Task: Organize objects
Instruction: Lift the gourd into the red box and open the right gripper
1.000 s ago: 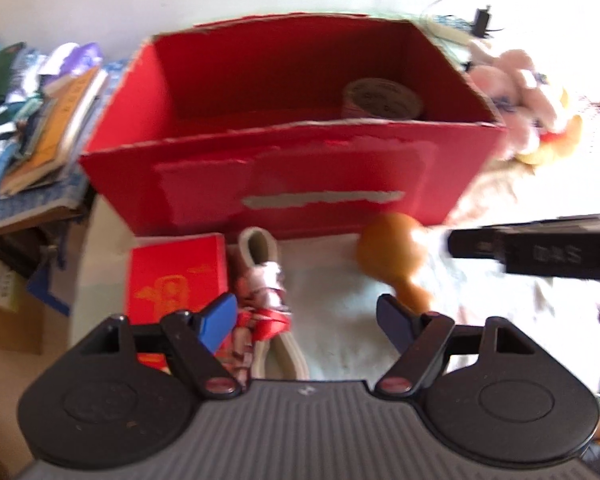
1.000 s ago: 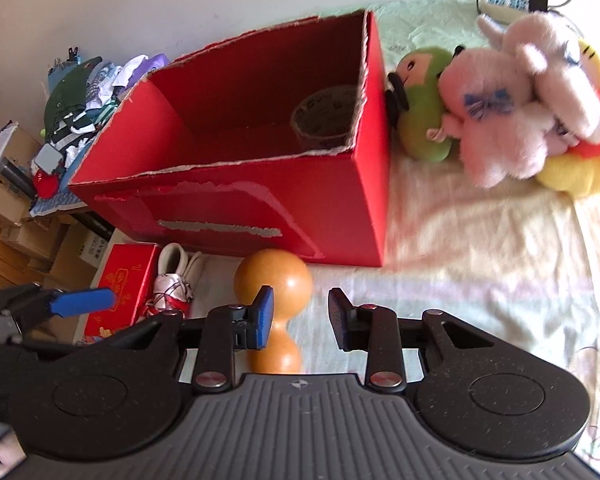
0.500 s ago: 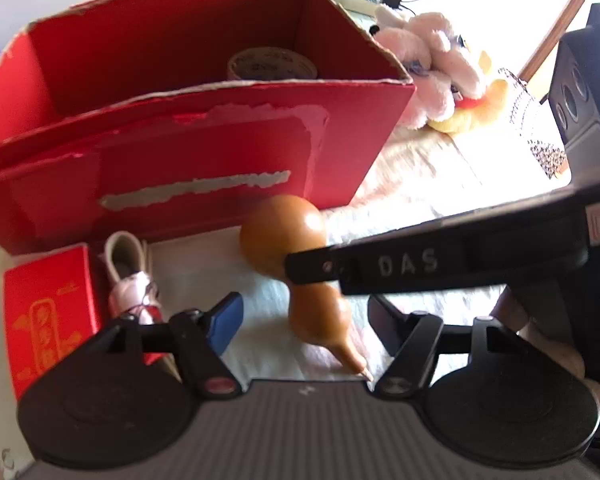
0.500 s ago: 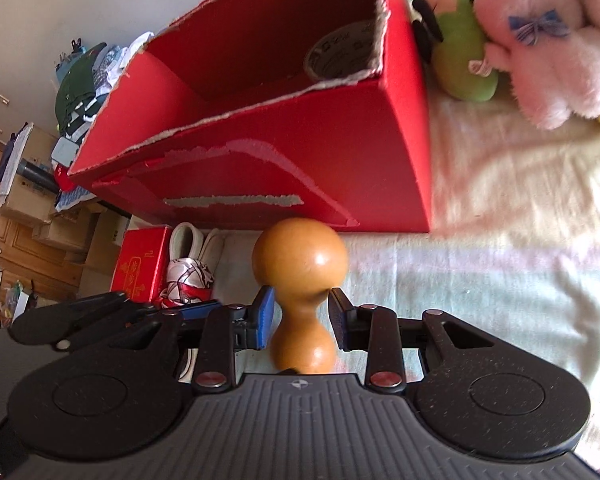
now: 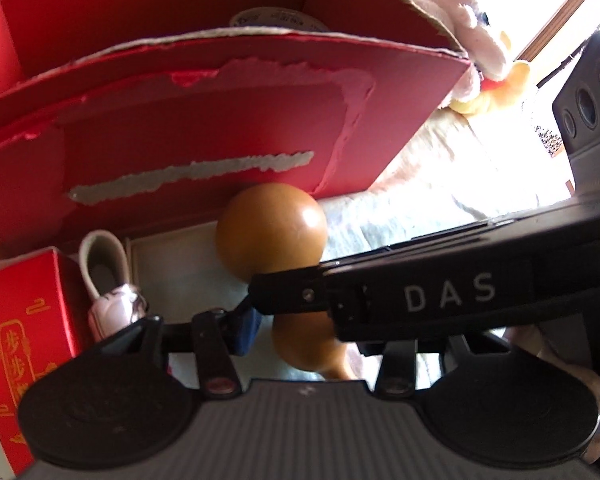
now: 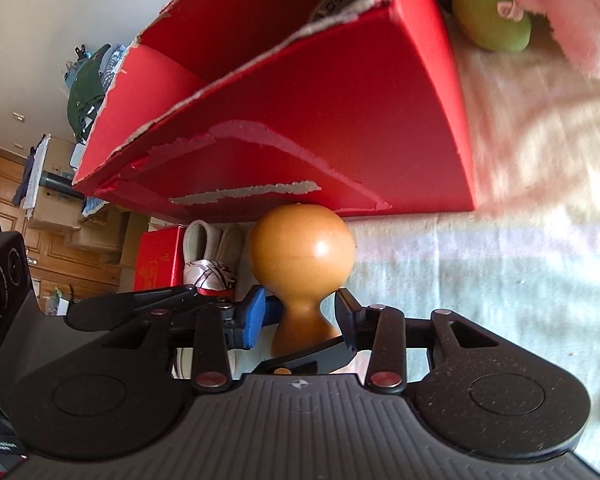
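An orange-brown gourd lies on the pale cloth in front of a big red cardboard box, its large bulb toward the box. My left gripper straddles the small bulb and its jaws are closing; a thin gap shows beside the blue pad, and the other finger is hidden. In the right wrist view the gourd has its neck between the jaws of my right gripper, which are opening, with pads clear of it. The right gripper's finger crosses the left wrist view.
A tape roll sits inside the red box. A small red carton and small shoes lie left of the gourd. Plush toys lie right of the box. A hand shows at the lower right.
My left gripper came down over the gourd and its jaws narrowed around the small bulb. My right gripper's jaws widened off the gourd's neck. Both cameras moved closer to the box.
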Motion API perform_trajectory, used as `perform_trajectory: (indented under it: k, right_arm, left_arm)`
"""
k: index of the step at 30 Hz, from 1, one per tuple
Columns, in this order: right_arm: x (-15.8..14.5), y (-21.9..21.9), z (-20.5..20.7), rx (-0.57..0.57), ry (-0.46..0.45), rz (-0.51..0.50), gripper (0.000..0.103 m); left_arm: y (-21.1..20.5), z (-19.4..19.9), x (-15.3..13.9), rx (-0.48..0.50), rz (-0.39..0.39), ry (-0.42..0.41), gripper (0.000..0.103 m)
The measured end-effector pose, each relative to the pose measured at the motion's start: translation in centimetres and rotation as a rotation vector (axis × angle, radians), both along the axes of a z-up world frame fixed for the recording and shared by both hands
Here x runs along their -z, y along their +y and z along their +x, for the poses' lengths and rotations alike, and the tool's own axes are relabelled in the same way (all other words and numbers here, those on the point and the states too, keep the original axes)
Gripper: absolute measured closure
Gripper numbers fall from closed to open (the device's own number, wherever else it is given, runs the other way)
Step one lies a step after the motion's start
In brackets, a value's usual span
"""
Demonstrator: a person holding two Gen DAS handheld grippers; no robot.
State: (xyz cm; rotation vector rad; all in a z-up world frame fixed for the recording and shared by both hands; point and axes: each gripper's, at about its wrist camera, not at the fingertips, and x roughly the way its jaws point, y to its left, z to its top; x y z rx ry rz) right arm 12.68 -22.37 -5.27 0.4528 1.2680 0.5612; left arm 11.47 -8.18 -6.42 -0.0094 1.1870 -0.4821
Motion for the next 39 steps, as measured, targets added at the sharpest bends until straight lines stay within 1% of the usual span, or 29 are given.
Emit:
perform_trajectory:
  k: [4,6,7,11,16,20,23,27,29,31,35,39]
  right_arm:
    - [0.0,-0.3,-0.4,0.013,0.018,0.025,0.066]
    - [-0.3,-0.4,-0.4,0.012,0.014,0.031,0.072]
    - [-0.5,-0.5,-0.5,0.015,0.006,0.029,0.073]
    - [-1.9,-2.0,-1.4,0.037,-0.030,0.029,0.073]
    - [-3.4,-4.1,-2.8,0.083,-0.055,0.020,0.073]
    - [-5.4,-6.5,-4.2,0.145,-0.088,0.033,0.073]
    - [-7.4,-8.1,-5.2,0.193,-0.138,0.034,0.073]
    - [-10.1,-9.6,-5.9,0.244,-0.211,0.040,0.073]
    - [-11.4,-9.9,-5.9,0.279,-0.252,0.048,0.073]
    - [-12.9,-9.6,-5.4,0.272,-0.300,0.045,0.073]
    - [-15.3,-8.6,-3.4,0.228,-0.382,0.041,0.073]
    - [-17.0,-6.1,0.2,0.176,-0.415,0.060,0.073]
  left_arm:
    - [0.0,-0.1,-0.1,0.023,0.013,0.005,0.059]
    - [-0.3,-0.4,-0.3,0.045,0.021,-0.003,0.060]
    - [-0.5,-0.6,-0.6,0.059,0.022,-0.009,0.061]
    - [-1.6,-1.2,-1.9,0.121,0.027,-0.054,0.061]
    - [-3.1,-1.5,-3.5,0.202,-0.006,-0.068,0.061]
    - [-4.5,-2.3,-5.5,0.290,-0.039,-0.115,0.061]
    - [-5.7,-2.8,-7.7,0.346,-0.065,-0.171,0.061]
    - [-6.8,-3.1,-10.4,0.393,-0.099,-0.248,0.061]
    - [-7.0,-2.8,-11.9,0.407,-0.112,-0.289,0.061]
    - [-6.7,-2.9,-13.3,0.411,-0.123,-0.328,0.061]
    - [-6.0,-1.0,-15.7,0.394,-0.132,-0.396,0.061]
    - [-3.3,1.7,-17.5,0.338,-0.120,-0.436,0.061]
